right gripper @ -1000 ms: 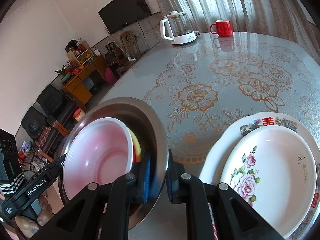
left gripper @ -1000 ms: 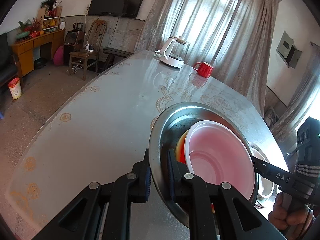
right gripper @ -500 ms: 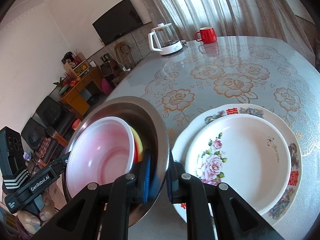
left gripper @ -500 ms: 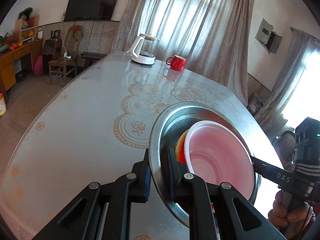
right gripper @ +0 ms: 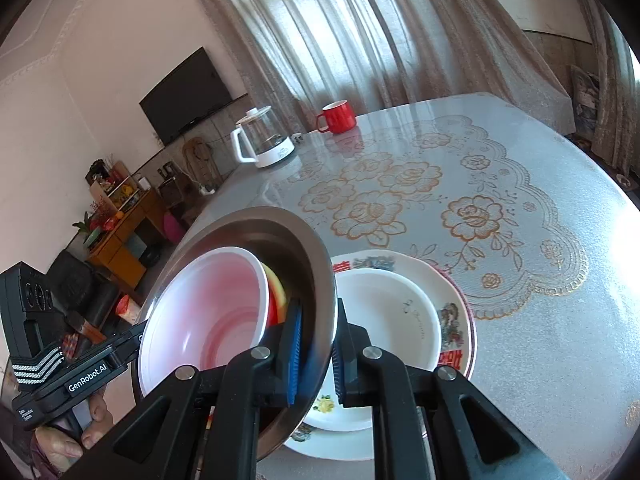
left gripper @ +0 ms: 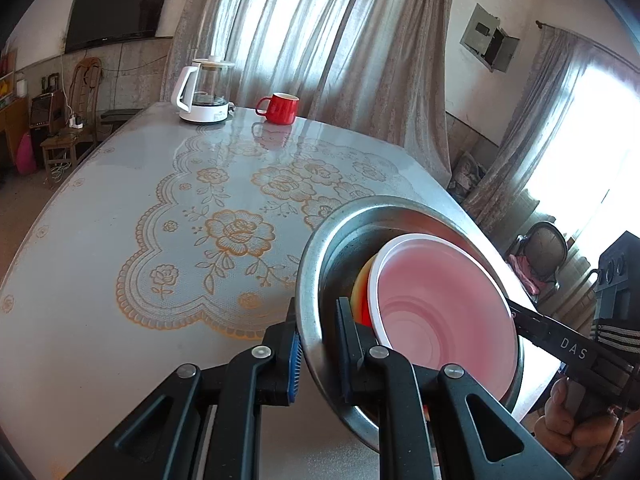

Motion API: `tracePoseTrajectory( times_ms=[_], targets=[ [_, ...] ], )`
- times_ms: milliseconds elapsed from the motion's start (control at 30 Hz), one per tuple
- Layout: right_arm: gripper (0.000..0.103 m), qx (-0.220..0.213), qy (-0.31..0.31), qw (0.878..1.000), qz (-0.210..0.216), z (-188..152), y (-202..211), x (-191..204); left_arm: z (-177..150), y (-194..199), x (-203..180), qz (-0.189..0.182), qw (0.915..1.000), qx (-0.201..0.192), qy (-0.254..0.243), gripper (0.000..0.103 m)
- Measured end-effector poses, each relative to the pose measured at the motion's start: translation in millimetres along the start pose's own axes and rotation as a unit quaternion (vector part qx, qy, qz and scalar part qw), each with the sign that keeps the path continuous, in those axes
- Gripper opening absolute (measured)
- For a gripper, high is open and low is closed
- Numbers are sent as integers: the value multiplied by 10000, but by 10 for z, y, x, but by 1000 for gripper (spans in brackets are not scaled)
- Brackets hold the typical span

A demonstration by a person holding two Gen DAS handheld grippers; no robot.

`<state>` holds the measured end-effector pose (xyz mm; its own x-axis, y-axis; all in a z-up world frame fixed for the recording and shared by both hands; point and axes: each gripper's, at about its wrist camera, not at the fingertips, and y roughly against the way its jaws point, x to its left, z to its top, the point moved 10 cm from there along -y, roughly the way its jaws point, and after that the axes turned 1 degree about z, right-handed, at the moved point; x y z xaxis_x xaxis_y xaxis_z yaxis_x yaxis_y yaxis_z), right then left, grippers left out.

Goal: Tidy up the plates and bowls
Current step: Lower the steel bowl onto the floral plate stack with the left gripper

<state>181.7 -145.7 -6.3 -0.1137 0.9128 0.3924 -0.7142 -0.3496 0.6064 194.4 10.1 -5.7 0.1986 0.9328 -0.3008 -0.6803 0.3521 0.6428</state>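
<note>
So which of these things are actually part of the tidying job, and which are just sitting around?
Part of the job:
- metal bowl, held at its rim by the left gripper and right gripper
- pink bowl nested inside it
- yellow and red bowls under the pink one
- two stacked floral plates

Just lying about:
- glass kettle
- red mug
- table

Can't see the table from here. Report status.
Both grippers, left gripper and right gripper, shut on steel bowl rim. Pink plastic bowl nested inside. Stacked floral plates below.

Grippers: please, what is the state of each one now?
Left gripper: shut on the steel bowl rim.
Right gripper: shut on the opposite rim.
</note>
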Motion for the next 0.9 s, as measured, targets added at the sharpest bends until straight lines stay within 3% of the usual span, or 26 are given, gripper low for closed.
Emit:
tracePoseTrajectory(
  times_ms=[467, 667, 900],
  targets=[
    [12, 226, -629, 9964, -514, -119, -258, -632, -185, -594, -160, 61, 9978, 635, -168, 16],
    [14, 258, -664, 9951, -688, -191, -316, -782, -291, -705, -201, 124, 9969, 736, -251, 18],
    [14, 244, -785, 9947, -611, -207, -324, -827, -291, -690, -206, 136, 9969, 735, -258, 19]
  ],
)
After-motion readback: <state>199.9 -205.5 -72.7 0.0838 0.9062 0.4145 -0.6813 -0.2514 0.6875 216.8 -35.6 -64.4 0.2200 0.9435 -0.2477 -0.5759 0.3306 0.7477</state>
